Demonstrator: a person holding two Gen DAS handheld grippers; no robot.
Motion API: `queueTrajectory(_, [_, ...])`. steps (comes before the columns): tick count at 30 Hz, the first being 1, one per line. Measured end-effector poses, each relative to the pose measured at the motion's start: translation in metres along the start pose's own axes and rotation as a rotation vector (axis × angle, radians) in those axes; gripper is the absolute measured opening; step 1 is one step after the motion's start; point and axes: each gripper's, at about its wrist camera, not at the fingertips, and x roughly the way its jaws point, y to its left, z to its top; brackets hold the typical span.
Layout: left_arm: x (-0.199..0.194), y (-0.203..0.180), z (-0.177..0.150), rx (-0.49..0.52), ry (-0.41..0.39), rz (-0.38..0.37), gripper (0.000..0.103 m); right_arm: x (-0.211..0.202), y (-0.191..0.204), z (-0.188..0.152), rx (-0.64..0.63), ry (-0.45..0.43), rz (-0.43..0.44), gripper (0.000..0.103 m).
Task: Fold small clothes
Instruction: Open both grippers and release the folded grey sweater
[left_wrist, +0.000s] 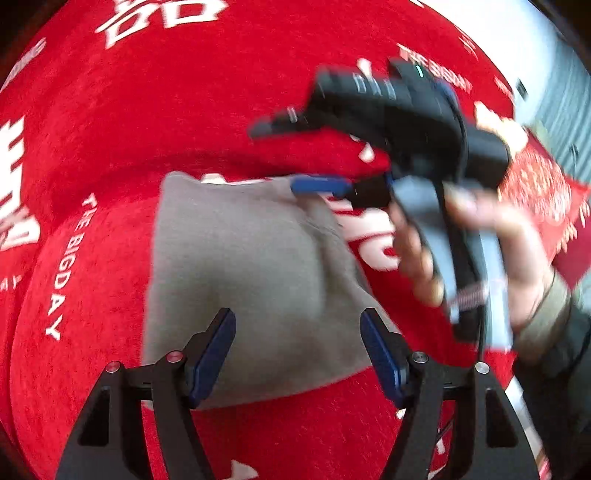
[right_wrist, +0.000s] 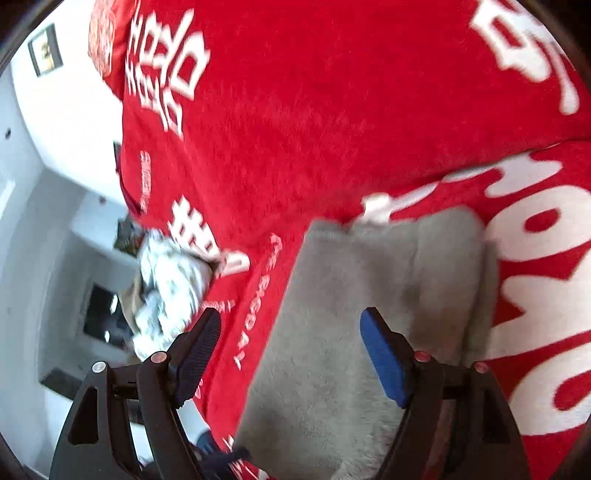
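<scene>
A small grey garment (left_wrist: 255, 280) lies folded flat on a red cloth with white lettering (left_wrist: 147, 122). My left gripper (left_wrist: 297, 356) hovers over its near edge, jaws apart, nothing between the blue pads. In the left wrist view the right gripper (left_wrist: 306, 155) is held by a hand (left_wrist: 491, 243) above the garment's far right corner, its fingers spread and empty. In the right wrist view the same grey garment (right_wrist: 369, 314) fills the lower middle, and my right gripper (right_wrist: 291, 354) stands open above it, touching nothing.
The red cloth (right_wrist: 332, 110) covers the whole work surface. A crumpled white patterned cloth (right_wrist: 170, 291) lies at its left edge, beside white furniture (right_wrist: 55, 229). A red patterned piece (left_wrist: 543, 199) sits at the far right.
</scene>
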Motion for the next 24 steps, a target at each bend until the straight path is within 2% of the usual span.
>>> queueTrajectory(2, [0.001, 0.011, -0.001, -0.04, 0.005, 0.004, 0.071, 0.011, -0.009, -0.004, -0.005, 0.019, -0.103, 0.081])
queueTrajectory(3, [0.005, 0.015, -0.002, -0.034, 0.022, 0.055, 0.071, 0.011, -0.02, -0.005, 0.017, 0.004, -0.16, 0.081])
queueTrajectory(5, [0.022, 0.021, -0.006, 0.006, 0.067, 0.172, 0.071, 0.001, -0.04, -0.008, 0.071, -0.036, -0.168, 0.079])
queueTrajectory(7, [0.034, 0.027, -0.011, 0.02, 0.095, 0.19, 0.071, -0.013, -0.053, -0.011, 0.105, -0.081, -0.2, 0.079])
queueTrajectory(10, [0.037, 0.028, -0.017, 0.038, 0.095, 0.209, 0.071, -0.024, -0.057, -0.018, 0.12, -0.074, -0.266, 0.08])
queueTrajectory(14, [0.003, 0.035, -0.012, -0.028, 0.033, 0.082, 0.071, -0.061, -0.035, -0.037, 0.067, -0.139, -0.145, 0.08])
queueTrajectory(17, [-0.017, 0.043, -0.008, -0.044, -0.025, 0.115, 0.071, -0.072, 0.0, -0.064, -0.015, -0.127, 0.001, 0.081])
queueTrajectory(19, [-0.012, 0.055, -0.008, -0.066, -0.01, 0.135, 0.071, -0.069, 0.017, -0.086, -0.05, -0.085, 0.081, 0.081])
queueTrajectory(22, [0.0, 0.077, -0.017, -0.132, 0.034, 0.149, 0.071, -0.052, 0.02, -0.11, -0.027, -0.032, 0.111, 0.081])
queueTrajectory(24, [0.014, 0.092, -0.026, -0.161, 0.074, 0.172, 0.071, -0.046, 0.009, -0.119, -0.013, -0.021, 0.048, 0.081])
